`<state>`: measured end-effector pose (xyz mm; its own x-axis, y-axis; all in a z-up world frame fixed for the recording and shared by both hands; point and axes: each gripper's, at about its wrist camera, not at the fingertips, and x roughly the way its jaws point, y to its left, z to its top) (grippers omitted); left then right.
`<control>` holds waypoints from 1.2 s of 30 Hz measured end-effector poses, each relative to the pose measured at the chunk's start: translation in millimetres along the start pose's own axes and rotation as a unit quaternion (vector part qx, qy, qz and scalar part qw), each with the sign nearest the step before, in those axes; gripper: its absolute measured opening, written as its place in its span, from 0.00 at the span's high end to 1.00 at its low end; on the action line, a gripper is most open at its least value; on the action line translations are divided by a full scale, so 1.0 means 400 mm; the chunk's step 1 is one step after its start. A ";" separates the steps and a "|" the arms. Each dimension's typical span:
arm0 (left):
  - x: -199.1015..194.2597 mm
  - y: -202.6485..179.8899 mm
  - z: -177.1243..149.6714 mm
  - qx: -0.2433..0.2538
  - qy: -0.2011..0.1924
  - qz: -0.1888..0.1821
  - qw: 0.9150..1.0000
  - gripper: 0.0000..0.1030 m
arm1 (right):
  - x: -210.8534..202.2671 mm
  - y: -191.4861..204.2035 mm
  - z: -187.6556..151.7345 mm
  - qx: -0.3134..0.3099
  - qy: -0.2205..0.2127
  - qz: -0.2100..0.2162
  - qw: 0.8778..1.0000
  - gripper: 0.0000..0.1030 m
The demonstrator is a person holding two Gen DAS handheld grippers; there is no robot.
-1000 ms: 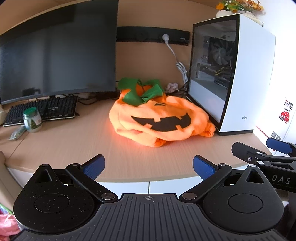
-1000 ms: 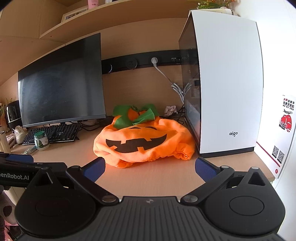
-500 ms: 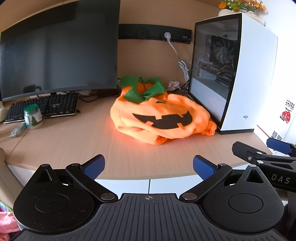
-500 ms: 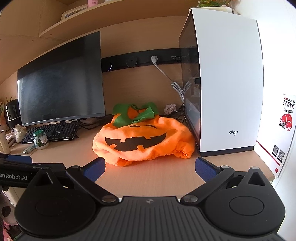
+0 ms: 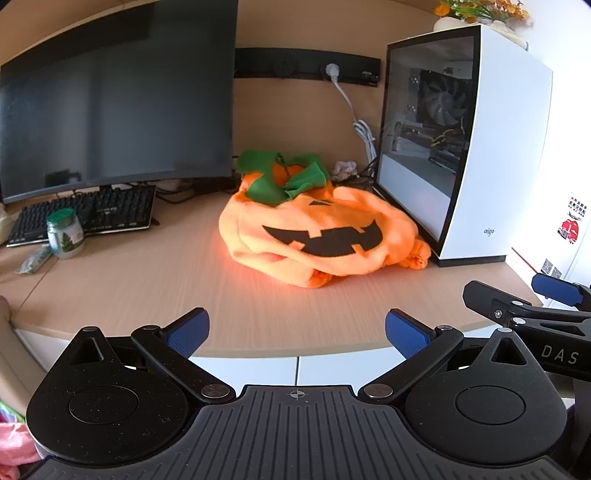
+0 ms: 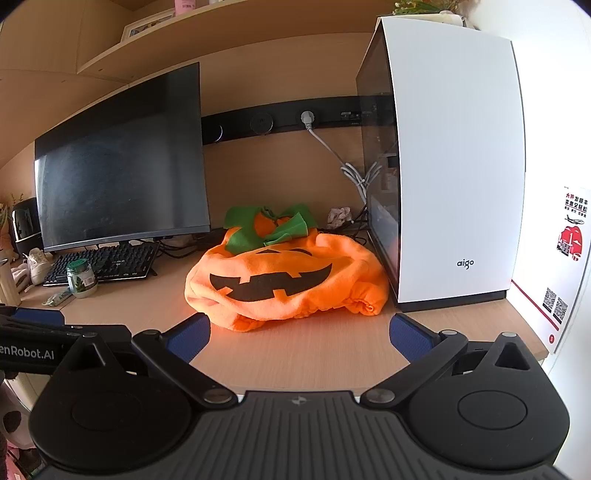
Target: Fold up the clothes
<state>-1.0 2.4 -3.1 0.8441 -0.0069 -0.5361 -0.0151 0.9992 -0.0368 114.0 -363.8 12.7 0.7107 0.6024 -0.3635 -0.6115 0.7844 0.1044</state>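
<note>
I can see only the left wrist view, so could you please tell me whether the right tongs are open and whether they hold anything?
Observer: In the right wrist view the right tongs are open and empty; the pumpkin costume lies ahead of them on the desk, untouched.
Operator: Thank you. Is there anything to the left of the keyboard that I cannot see?
Observer: Yes, a white sneaker sits just left of the keyboard.
Operator: And above the monitor?
Observer: A wooden shelf runs above the monitor, with a framed picture on it.
</note>
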 end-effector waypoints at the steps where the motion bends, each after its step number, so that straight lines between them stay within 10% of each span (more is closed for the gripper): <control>1: 0.000 0.000 0.000 0.000 0.000 0.001 1.000 0.00 | 0.002 0.000 0.000 0.000 0.001 0.001 1.000 0.00; 36: 0.077 0.032 0.025 -0.018 0.030 0.027 0.999 0.00 | 0.084 0.006 0.001 -0.001 0.032 0.007 0.999 0.00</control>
<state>30.1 15.5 -11.7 0.8083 0.0444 -0.5871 -0.0802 0.9962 -0.0350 136.7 -341.5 1.2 0.6779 0.6025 -0.4213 -0.6218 0.7756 0.1088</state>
